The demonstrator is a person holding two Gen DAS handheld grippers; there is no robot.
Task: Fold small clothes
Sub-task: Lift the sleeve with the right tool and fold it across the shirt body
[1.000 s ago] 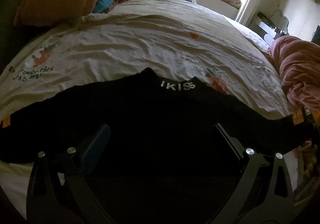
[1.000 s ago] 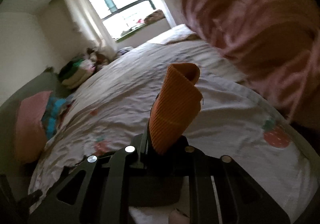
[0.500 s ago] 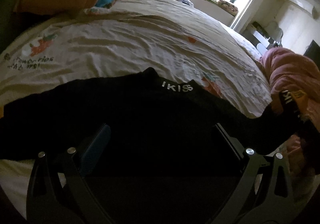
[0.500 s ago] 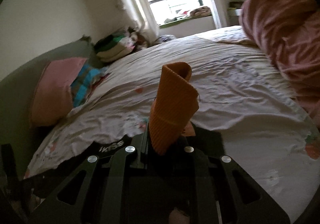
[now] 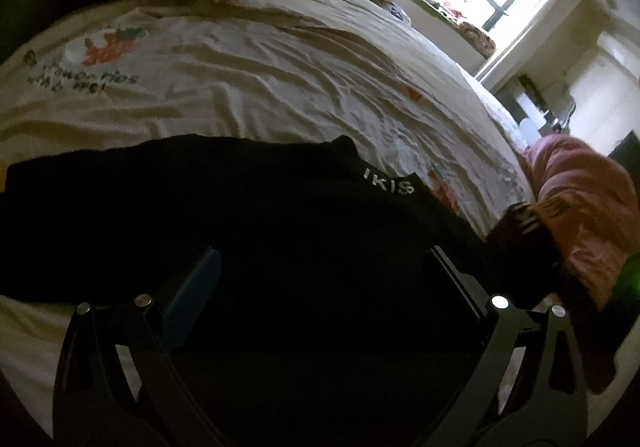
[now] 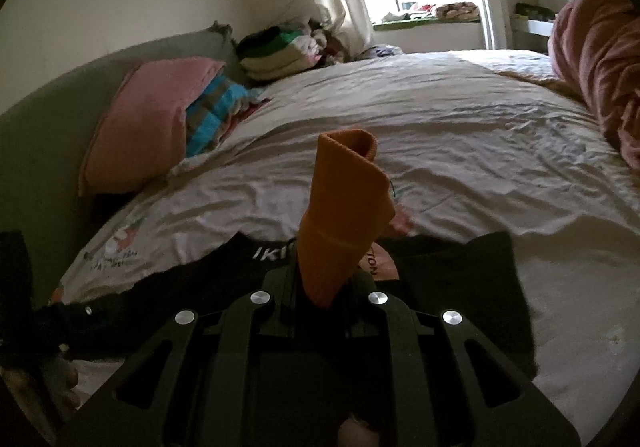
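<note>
A black top (image 5: 240,207) with a white "IKISS" neck label (image 5: 388,185) lies spread on the white bed sheet (image 5: 260,87). My left gripper (image 5: 324,279) hovers over its body, jaws wide open with nothing pinched. My right gripper (image 6: 316,281) is shut on the sleeve's orange ribbed cuff (image 6: 344,207), which stands up curled between the fingers. Below it the black top (image 6: 460,287) and its neck label (image 6: 276,253) show. In the left wrist view the lifted sleeve end (image 5: 532,219) hangs above the top's right side.
A pink pillow (image 6: 148,119) and a striped blue cushion (image 6: 216,107) lean at the headboard, with a pile of folded clothes (image 6: 280,51) behind. A bunched pink blanket (image 6: 596,67) lies along the bed's right side. Open sheet (image 6: 440,127) stretches beyond the top.
My right gripper has swung left with the orange cuff, from beside the pink blanket to above the black top. The right sleeve has come up and inward. My left gripper shifted and rolled slightly.
</note>
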